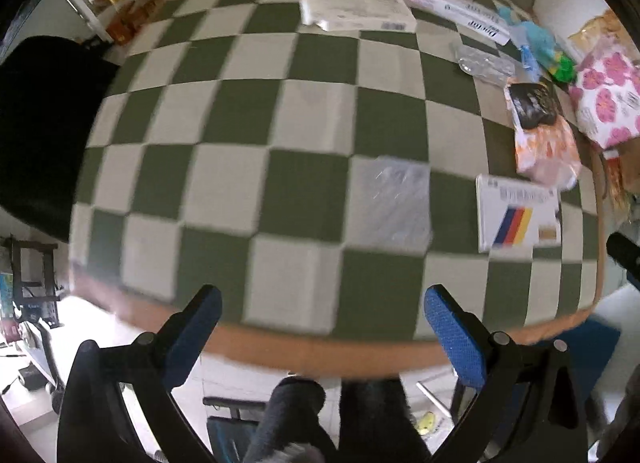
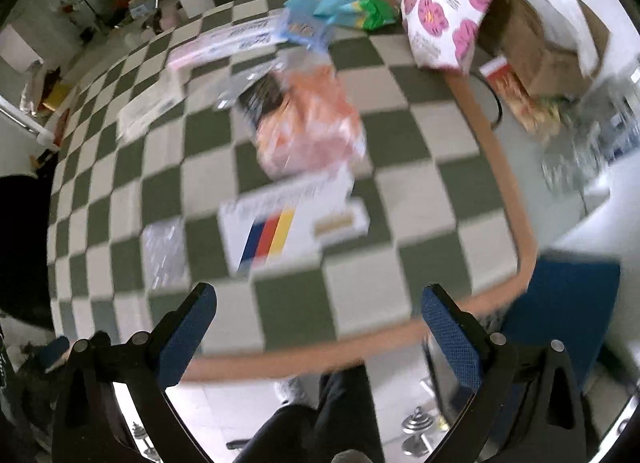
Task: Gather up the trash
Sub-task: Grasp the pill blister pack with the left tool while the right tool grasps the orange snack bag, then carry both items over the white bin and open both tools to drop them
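Trash lies on a green-and-white checkered table (image 1: 240,123). A clear plastic wrapper (image 1: 396,203) lies ahead of my left gripper (image 1: 322,305), which is open, empty and above the table's near edge. A white box with blue, red and yellow stripes (image 1: 516,215) lies to its right. In the right wrist view the same box (image 2: 288,223) and clear wrapper (image 2: 164,251) lie ahead of my right gripper (image 2: 318,303), open and empty. An orange plastic bag (image 2: 312,123) with a dark packet lies behind the box.
A pink-flowered bag (image 2: 444,7) and cardboard boxes (image 2: 536,39) stand at the table's right edge. Long white boxes (image 1: 356,11), a clear bottle (image 1: 484,63) and blue-green wrappers (image 2: 344,7) lie farther back. A black bag (image 1: 36,131) is at left. A blue chair (image 2: 560,303) stands at right.
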Motion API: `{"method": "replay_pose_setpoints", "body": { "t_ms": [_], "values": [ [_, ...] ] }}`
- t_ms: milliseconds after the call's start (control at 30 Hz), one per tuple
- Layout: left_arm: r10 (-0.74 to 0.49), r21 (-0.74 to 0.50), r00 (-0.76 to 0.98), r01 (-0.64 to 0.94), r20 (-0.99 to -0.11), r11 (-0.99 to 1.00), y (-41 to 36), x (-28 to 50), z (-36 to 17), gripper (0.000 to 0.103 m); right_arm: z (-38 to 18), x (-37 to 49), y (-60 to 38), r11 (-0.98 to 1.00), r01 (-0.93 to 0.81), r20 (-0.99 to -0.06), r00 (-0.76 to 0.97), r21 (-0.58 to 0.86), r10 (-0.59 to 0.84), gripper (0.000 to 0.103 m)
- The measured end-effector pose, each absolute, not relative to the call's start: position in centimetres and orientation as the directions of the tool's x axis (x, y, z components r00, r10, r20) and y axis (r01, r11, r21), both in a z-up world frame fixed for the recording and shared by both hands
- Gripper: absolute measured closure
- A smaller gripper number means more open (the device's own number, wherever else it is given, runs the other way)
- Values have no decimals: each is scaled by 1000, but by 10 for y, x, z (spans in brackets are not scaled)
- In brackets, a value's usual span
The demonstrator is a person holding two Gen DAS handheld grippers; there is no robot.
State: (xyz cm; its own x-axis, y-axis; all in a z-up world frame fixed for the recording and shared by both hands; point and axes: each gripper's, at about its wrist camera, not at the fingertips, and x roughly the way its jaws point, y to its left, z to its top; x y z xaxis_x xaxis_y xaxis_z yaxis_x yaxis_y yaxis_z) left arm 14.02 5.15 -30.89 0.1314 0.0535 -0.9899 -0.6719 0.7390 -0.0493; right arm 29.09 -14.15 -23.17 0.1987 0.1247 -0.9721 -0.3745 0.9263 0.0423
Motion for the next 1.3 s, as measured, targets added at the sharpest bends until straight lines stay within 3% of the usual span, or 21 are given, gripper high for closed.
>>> {"method": "replay_pose_setpoints", "body": {
  "t_ms": [200, 467, 500, 533, 567, 600, 633, 667, 767, 967, 1300],
  "values": [
    [-35, -35, 14, -677, -999, 735, 57, 207, -367, 0, -275, 372, -112, 908, -418, -987, 131, 35, 98, 0],
    [-13, -22, 17, -706, -1000, 707, 52, 220, -375, 54, -329, 424, -71, 881, -468, -991, 76, 65, 113, 0],
    [-10, -19, 17, -707, -1000, 707, 51, 221, -375, 54, -334, 427, -67, 877, -475, -991, 74, 66, 115, 0],
    [-4, -10, 10, -709, -1000, 706, 49, 221, -375, 54, -337, 428, -63, 873, -484, -990, 75, 70, 120, 9],
    [-3, -7, 7, -712, -1000, 702, 48, 220, -375, 54, -340, 428, -60, 868, -492, -989, 84, 63, 119, 24],
    [-4, -6, 5, -714, -1000, 700, 48, 217, -373, 54, -341, 428, -59, 866, -497, -989, 87, 58, 116, 32],
    [-6, -6, 3, -720, -1000, 694, 49, 216, -372, 54, -342, 429, -59, 866, -496, -988, 86, 67, 125, 51],
    [-9, -11, 7, -726, -1000, 687, 50, 214, -370, 54, -342, 430, -61, 867, -491, -987, 75, 86, 141, 60],
    [0, -16, 22, -736, -1000, 677, 54, 213, -360, 54, -336, 434, -68, 869, -473, -977, 63, 149, 202, 75],
    [38, -33, 79, -738, -996, 674, 54, 208, -331, 54, -313, 436, -81, 855, -466, -954, 66, 229, 291, 82],
    [104, -69, 205, -690, -973, 720, 42, 177, -265, 54, -258, 390, -117, 847, -451, -922, 118, 280, 368, 84]
  ]
}}
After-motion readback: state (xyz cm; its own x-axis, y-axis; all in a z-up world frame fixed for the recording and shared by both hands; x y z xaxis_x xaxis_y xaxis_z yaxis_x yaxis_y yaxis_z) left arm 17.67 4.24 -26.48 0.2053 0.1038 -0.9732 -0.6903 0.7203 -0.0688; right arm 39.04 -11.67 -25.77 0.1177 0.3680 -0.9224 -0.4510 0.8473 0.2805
